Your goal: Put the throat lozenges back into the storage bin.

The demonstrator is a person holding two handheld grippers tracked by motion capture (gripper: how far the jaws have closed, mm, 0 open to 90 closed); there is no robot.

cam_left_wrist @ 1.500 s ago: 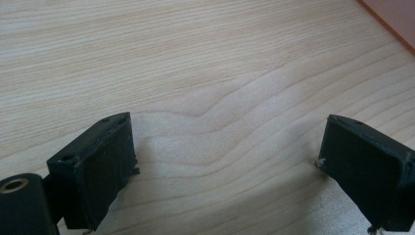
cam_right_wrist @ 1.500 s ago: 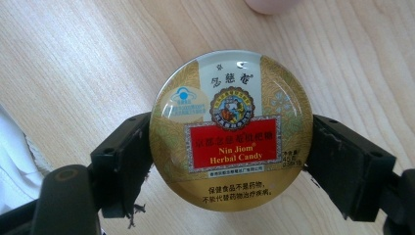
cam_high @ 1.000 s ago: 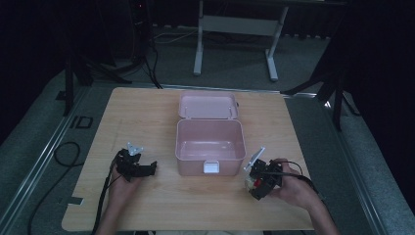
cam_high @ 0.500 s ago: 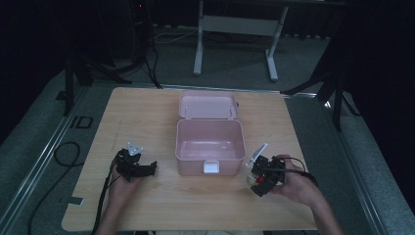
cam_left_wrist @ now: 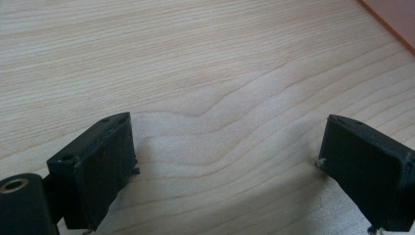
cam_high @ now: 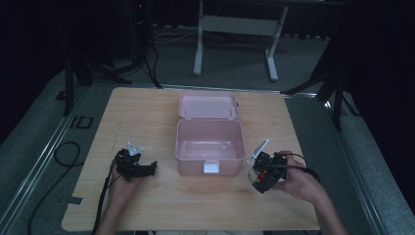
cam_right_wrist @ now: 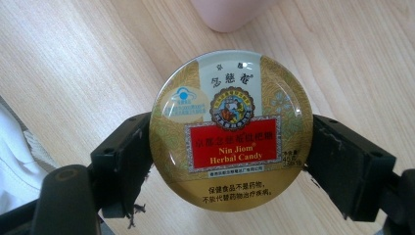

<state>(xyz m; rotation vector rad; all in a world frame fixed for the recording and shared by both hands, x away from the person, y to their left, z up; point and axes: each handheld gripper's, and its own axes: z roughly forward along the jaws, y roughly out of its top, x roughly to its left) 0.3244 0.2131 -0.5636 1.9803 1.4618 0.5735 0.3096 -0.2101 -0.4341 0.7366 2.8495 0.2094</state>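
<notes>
High view showed one pink box [cam_high: 210, 146] at the centre of the frame, its lid [cam_high: 208, 105] folded back toward the top and its inside bare. The right gripper [cam_high: 260, 171] sat at the lower right, just beside the box's right front corner, low over the wooden table [cam_high: 147, 107]. In the right gripper view its two black jaws were clenched on a round candy tin [cam_right_wrist: 231, 129] at the middle of the frame, one jaw on each side of the rim, printed lid facing the camera; a rounded pink corner of the box showed at the top edge.

The left gripper [cam_high: 137, 166] lay at the lower left of the high view, apart from the box. In the left gripper view its jaws stood wide and released, with bare wood grain between them and a sliver of pink in the upper right corner.

Judged from this, the pick-up was done: the tin was gripped and the box already open. Left to do, most likely, were carrying the tin over the rim, setting it inside and closing the lid.

Count: one box, one tin, two grippers.
</notes>
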